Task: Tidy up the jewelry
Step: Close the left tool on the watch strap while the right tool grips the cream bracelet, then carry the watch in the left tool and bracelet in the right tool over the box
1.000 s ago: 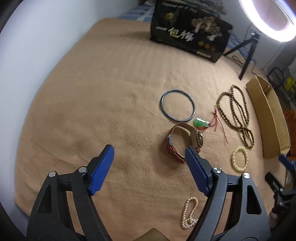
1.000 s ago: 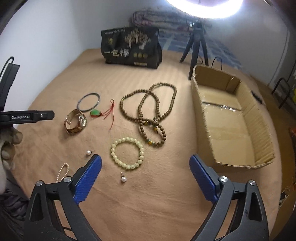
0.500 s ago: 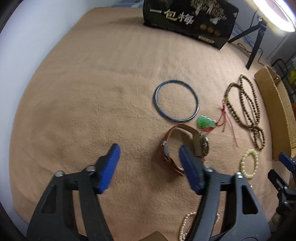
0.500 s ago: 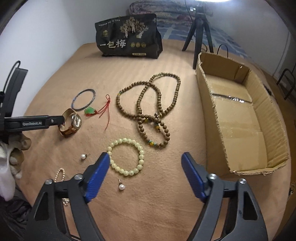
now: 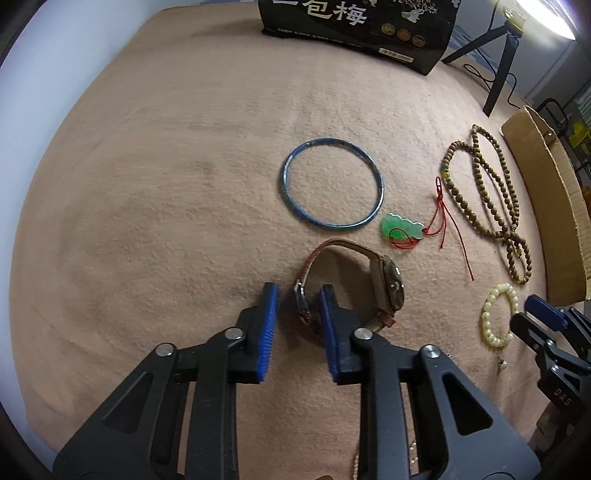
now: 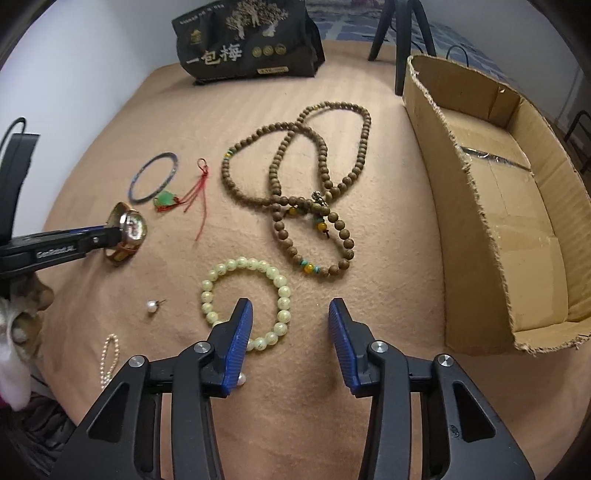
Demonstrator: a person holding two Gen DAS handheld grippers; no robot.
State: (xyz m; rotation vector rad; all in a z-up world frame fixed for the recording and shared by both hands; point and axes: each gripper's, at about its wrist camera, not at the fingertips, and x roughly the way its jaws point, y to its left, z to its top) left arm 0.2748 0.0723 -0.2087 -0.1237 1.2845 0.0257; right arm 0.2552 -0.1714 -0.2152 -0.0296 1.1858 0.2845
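Observation:
A wristwatch with a brown strap lies on the tan blanket. My left gripper straddles its strap near the buckle, jaws narrowed but still apart from the strap. It also shows in the right wrist view beside the watch. My right gripper is open above the blanket, its left finger over a pale green bead bracelet. A blue bangle, a green pendant on red cord and a long brown bead necklace lie nearby.
An open cardboard box stands at the right. A black printed bag and a tripod stand at the back. A pearl earring and a small pearl strand lie at the near left.
My left gripper has moved forward and narrowed its jaws around the watch strap. My right gripper has moved forward and down over the pale green bracelet, jaws narrower.

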